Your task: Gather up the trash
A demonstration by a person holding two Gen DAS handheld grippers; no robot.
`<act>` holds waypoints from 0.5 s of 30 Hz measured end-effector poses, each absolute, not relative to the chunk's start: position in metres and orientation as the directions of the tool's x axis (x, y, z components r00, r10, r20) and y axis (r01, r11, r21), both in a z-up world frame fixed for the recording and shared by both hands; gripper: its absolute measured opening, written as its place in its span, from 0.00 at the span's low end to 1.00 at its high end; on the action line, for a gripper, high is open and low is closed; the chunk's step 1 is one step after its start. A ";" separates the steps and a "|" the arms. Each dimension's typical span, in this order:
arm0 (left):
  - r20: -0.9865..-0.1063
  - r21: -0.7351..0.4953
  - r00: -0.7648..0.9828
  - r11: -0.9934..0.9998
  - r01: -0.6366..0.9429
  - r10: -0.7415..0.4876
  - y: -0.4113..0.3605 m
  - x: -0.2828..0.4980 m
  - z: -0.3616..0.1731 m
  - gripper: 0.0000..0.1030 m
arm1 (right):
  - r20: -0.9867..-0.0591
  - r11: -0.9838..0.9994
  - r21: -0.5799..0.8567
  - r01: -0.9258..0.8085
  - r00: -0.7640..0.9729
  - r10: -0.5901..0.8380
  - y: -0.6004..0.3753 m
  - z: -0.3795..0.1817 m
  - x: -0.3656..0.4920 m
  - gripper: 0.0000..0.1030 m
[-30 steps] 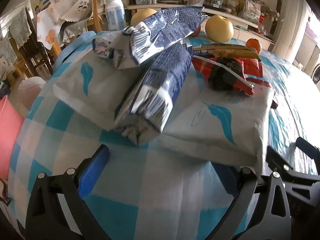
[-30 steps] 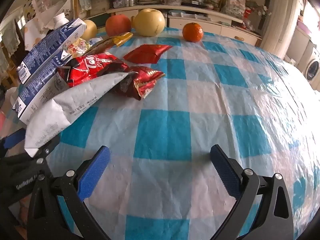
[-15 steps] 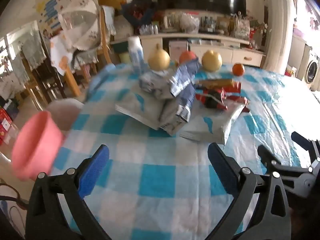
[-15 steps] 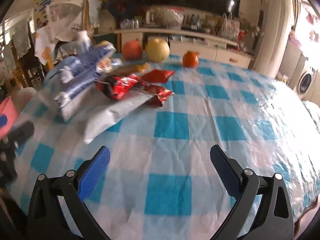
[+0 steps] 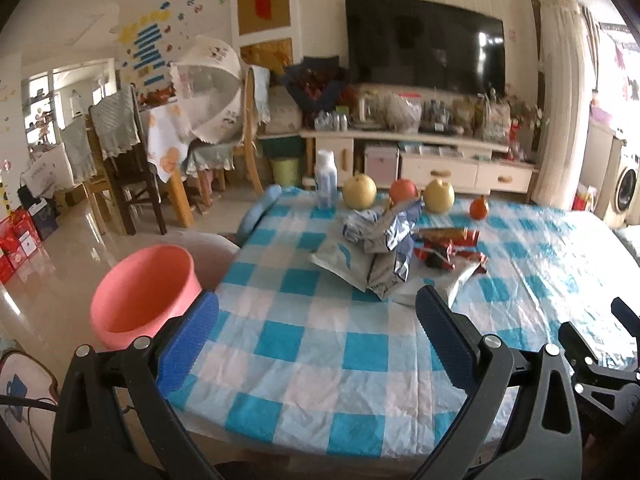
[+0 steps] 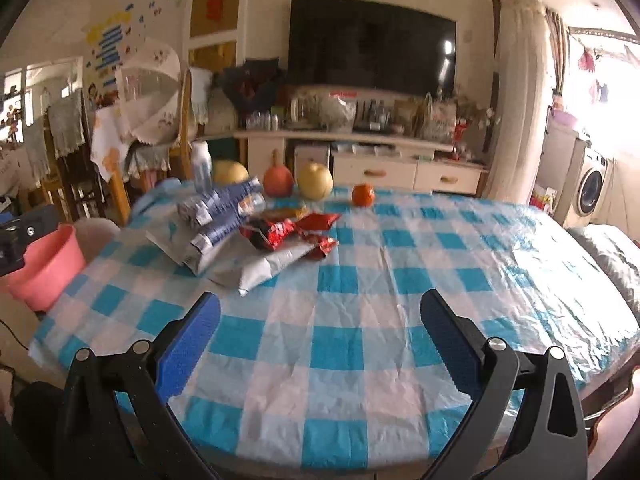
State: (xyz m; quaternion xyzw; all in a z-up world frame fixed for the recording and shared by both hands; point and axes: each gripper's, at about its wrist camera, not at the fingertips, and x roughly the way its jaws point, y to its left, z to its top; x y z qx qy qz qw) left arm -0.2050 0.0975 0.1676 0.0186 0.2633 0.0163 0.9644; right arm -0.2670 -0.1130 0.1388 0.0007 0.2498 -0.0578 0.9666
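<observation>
Checkered tabletop (image 6: pixel 360 280) carries one trash pile (image 6: pixel 248 236) at its far left, four fruits behind it. One pink bin (image 5: pixel 144 292) stands beside. Left gripper (image 5: pixel 316 332) and right gripper (image 6: pixel 320 336): jaws spread, empty

A home living room: wall television (image 5: pixel 424 50), sideboard (image 5: pixel 420 160), checked-cloth table (image 6: pixel 360 280), dining chairs (image 5: pixel 116 152).

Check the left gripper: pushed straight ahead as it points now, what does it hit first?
Probably the blue-and-white checked tablecloth first, since the left gripper, jaws open, tilts down over bare cloth. Skimming above it, the pile of grey and dark blue wrappers comes next. Depth is unclear through the fisheye lens.
</observation>
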 end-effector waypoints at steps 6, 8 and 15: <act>-0.456 0.050 0.888 0.998 -0.035 0.053 0.107 -0.229 0.186 0.96 | -0.411 0.998 -0.008 0.069 0.909 -0.066 -0.103 0.168 -0.300 0.96; -0.447 0.045 0.893 0.999 -0.030 0.047 0.106 -0.235 0.189 0.96 | -0.392 0.998 -0.012 0.067 0.918 -0.066 -0.099 0.175 -0.309 0.96; -0.396 0.052 0.916 0.998 -0.042 0.059 0.108 -0.253 0.203 0.96 | -0.348 0.998 -0.014 0.055 0.936 -0.056 -0.093 0.196 -0.335 0.96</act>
